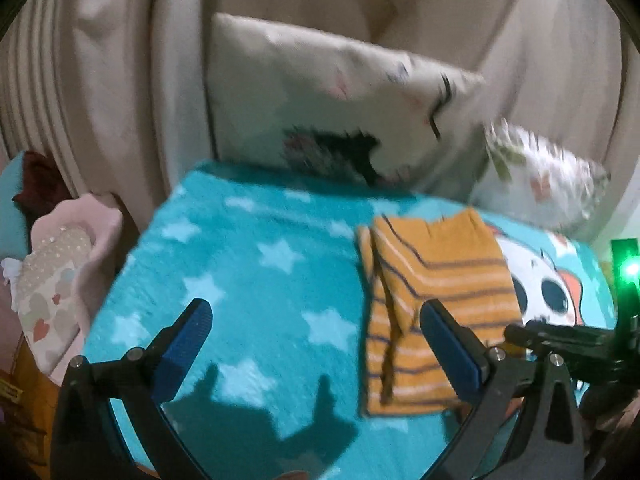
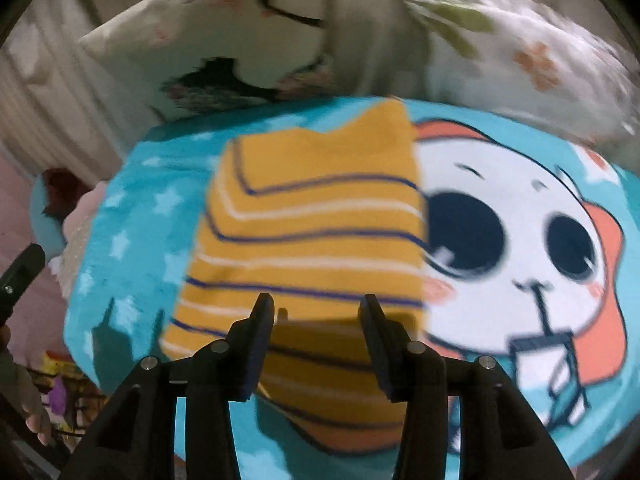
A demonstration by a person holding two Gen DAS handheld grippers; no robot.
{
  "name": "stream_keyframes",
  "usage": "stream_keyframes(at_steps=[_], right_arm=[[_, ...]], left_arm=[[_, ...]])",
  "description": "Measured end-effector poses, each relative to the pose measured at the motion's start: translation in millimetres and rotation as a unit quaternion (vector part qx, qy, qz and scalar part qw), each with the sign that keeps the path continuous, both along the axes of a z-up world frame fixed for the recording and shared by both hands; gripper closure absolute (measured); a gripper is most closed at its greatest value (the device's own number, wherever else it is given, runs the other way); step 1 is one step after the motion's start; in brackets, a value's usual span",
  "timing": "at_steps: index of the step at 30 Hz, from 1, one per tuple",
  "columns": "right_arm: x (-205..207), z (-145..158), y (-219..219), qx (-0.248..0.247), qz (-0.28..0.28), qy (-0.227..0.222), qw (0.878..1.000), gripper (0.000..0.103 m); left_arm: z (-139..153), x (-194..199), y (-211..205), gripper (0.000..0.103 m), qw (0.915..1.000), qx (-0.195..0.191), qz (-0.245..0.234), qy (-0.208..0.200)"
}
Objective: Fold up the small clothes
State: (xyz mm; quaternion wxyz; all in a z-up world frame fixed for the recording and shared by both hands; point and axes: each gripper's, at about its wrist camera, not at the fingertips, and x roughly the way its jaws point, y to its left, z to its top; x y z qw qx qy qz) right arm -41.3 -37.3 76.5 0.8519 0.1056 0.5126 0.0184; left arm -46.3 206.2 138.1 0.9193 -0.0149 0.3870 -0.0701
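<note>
Teal star blanket under folded striped orange garment; no legible writing.

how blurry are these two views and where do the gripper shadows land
Left wrist view: motion blur smears the pillows and the striped orange garment; the left gripper casts a hard shadow on the teal star blanket; a green light flares at the right edge. Right wrist view: the whole view is smeared; the right gripper shades the garment's near end.
</note>
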Motion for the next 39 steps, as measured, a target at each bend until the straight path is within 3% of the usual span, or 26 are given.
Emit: stream_keyframes(at_steps=[8,14,24,39], right_arm=[[-31.4,-21.0,-37.9,-0.010,-0.050,0.023,0.998,0.053],[-52.9,-30.6,-43.9,-0.024,-0.032,0.033,0.999,0.050],[-103.4,-30.8,-62.6,-0.054,-0.001,0.028,0.998,0.048],[-169.1,-31.0,-86.8,-0.078,0.009,0.020,0.997,0.045]], left_arm=[[-22.5,-15.7,-28.3,0.000,0.9982,0.025,-0.005,0.055],[-36.7,-39.3,-47.7,0.000,0.9949,0.042,0.017,0.091],[-38.6,-93.7,-90.5,0.000,0.9940,0.053,0.014,0.095],[-41.7,-148.9,-129.9,0.000,0.9940,0.037,0.007,0.103]])
